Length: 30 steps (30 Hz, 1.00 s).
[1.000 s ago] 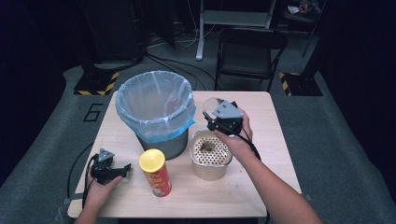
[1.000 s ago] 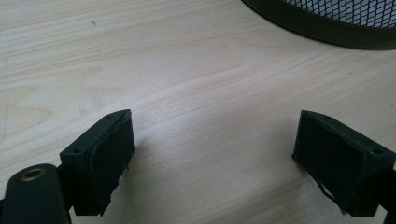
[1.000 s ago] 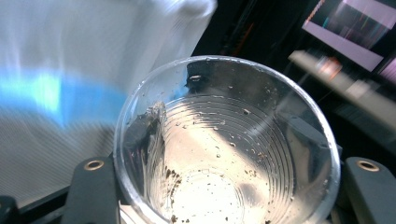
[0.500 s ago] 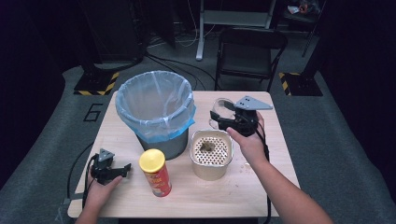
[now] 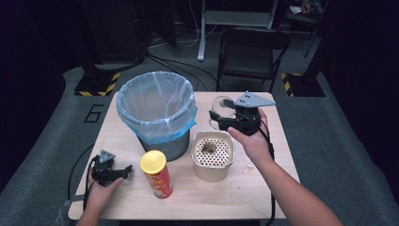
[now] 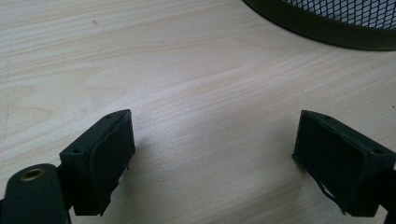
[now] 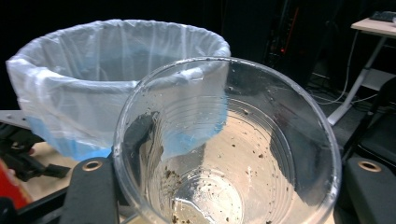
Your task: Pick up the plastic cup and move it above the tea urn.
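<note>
a: your left gripper (image 5: 123, 169) rests spread wide on the table (image 6: 196, 93), holding nothing; right?

b: yes; your right gripper (image 5: 225, 121) pinches the clear cup (image 7: 224, 144), up beside the lined bin (image 5: 157, 110); carry it level over the rim; tip slowly.

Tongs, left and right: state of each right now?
Left tongs: open, nothing between them, low over the pale wooden table.
Right tongs: shut on the clear plastic cup, held beside the bag-lined waste bin.
</note>
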### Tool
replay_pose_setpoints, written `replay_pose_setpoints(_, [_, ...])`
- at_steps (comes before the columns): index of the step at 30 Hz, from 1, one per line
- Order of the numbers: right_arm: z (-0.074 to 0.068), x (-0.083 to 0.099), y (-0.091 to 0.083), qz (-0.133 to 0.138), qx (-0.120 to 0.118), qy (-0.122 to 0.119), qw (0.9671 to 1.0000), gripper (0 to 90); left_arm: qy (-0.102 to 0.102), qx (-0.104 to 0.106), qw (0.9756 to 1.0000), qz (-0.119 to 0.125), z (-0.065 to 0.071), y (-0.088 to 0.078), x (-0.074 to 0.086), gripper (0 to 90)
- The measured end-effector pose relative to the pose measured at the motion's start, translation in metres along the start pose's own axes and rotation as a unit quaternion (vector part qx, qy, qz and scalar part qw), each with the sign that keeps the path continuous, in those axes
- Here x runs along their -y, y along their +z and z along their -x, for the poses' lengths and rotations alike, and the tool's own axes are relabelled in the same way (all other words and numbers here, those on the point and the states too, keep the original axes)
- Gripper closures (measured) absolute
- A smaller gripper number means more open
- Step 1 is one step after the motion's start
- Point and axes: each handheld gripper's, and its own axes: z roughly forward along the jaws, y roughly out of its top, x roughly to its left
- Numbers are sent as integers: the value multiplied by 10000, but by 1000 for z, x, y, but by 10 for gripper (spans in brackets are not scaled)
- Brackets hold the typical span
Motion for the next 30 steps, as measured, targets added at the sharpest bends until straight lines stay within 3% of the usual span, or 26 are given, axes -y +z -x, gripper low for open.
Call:
replay_pose_setpoints(5, [-11,-25,-7,47,-110,-133,9998,331,21,19,10000,-14,0,0,0,115])
replay_pose_setpoints(10, [-23,-74,-8,213,-240,-272,9991,330,-1,40,10000,-11,0,0,0,115])
replay_pose_setpoints(13, [-31,-105,7,242,-304,-467,9982,325,21,31,10000,-8,0,0,0,115])
replay_pose_setpoints(15, [-36,-121,23,254,-411,-462,9978,320,25,34,10000,-8,0,0,0,115])
replay_pose_setpoints(16, [-40,-127,33,285,-446,-474,9975,319,24,53,10000,-10,0,0,0,115])
replay_pose_setpoints(17, [-48,-136,58,291,-609,-490,9965,318,38,37,10000,32,0,1,0,114])
replay_pose_setpoints(19, [-50,-137,64,268,-630,-501,9964,318,61,75,9999,-49,-1,-1,-1,115])
replay_pose_setpoints(22, [-60,-139,100,37,-831,-448,9955,316,63,78,9999,-47,-1,0,-1,114])
replay_pose_setpoints(23, [-65,-137,117,-77,-776,-469,9958,313,64,78,9999,-47,-1,0,-1,115])
replay_pose_setpoints(27, [-68,-132,136,-301,-687,-470,9961,304,47,77,10000,-34,-1,0,-1,115])
replay_pose_setpoints(30, [-68,-128,146,-464,-720,-276,9959,269,48,68,10000,-34,-1,0,-1,116])
